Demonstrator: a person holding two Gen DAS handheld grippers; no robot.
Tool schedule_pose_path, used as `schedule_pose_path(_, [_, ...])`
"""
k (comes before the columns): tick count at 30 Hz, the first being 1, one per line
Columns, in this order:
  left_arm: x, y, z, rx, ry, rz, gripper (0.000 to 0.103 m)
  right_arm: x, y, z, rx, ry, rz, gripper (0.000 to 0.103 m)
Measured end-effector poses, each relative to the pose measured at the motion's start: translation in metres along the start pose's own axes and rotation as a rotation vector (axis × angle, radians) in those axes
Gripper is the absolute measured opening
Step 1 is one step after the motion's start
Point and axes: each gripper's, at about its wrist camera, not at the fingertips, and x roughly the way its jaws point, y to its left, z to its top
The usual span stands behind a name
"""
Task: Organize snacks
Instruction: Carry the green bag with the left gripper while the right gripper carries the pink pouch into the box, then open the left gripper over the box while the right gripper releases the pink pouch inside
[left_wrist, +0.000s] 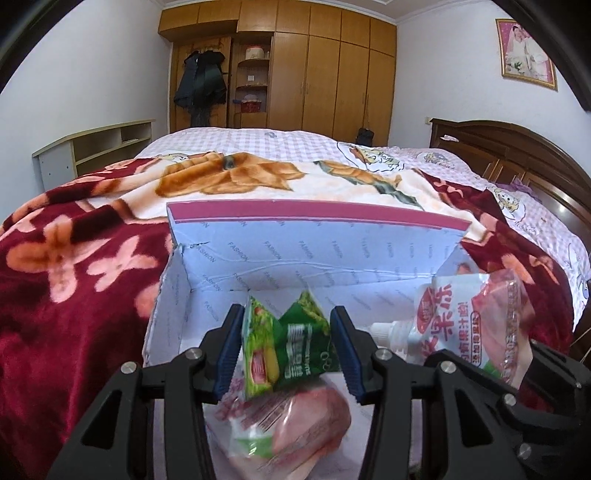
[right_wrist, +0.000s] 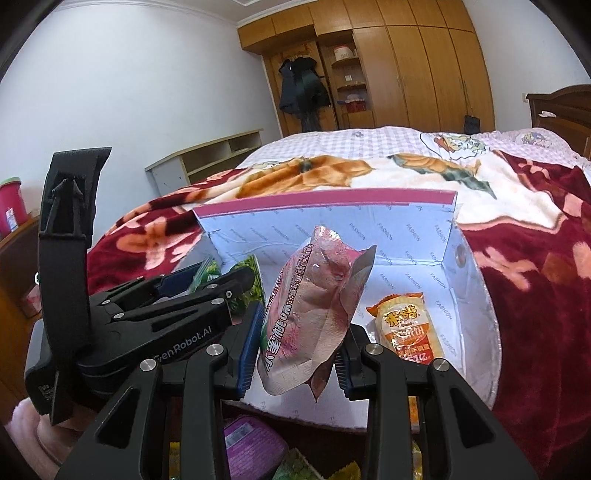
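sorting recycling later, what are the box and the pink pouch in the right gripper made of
Box: looks like thin paperboard with a matte printed paper lining; the walls show creases and a torn corner.
Pink pouch: seems to be glossy plastic film, partly clear, given its shiny highlights and crinkles. The right gripper holds it.

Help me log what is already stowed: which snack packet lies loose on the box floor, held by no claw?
The orange packet, flat on the floor of the box; the green packets and pink pouch sit in claws.

purple packet (right_wrist: 255, 448) cut by bottom edge | pink pouch (left_wrist: 291, 424) half behind left tool (left_wrist: 286, 350)
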Motion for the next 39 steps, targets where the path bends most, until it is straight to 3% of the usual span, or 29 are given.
schedule_pose_path(11, [0.019,0.007,-0.003,-0.014,0.048,0.009,0.050,0.016,-0.004,-0.005,0.034,0.053,-0.022,0.037])
schedule_pose_path(16, [0.018,0.006,-0.003,-0.009,0.053,0.012,0.051,0.017,-0.009,-0.007,0.062,0.077,-0.004,0.055])
schedule_pose_path(20, [0.015,0.005,-0.002,-0.011,0.049,0.020,0.063,0.014,-0.011,-0.007,0.070,0.065,-0.024,0.065])
schedule_pose_path(24, [0.009,0.005,0.001,-0.019,0.045,0.008,0.065,0.008,-0.014,-0.004,0.079,0.046,-0.036,0.075])
schedule_pose_path(30, [-0.004,0.005,0.004,-0.010,0.024,0.035,0.080,-0.001,-0.012,0.001,0.073,0.023,-0.055,0.077])
schedule_pose_path(39, [-0.027,0.001,0.004,0.004,0.008,0.037,0.083,-0.018,-0.009,0.001,0.064,-0.004,-0.069,0.082])
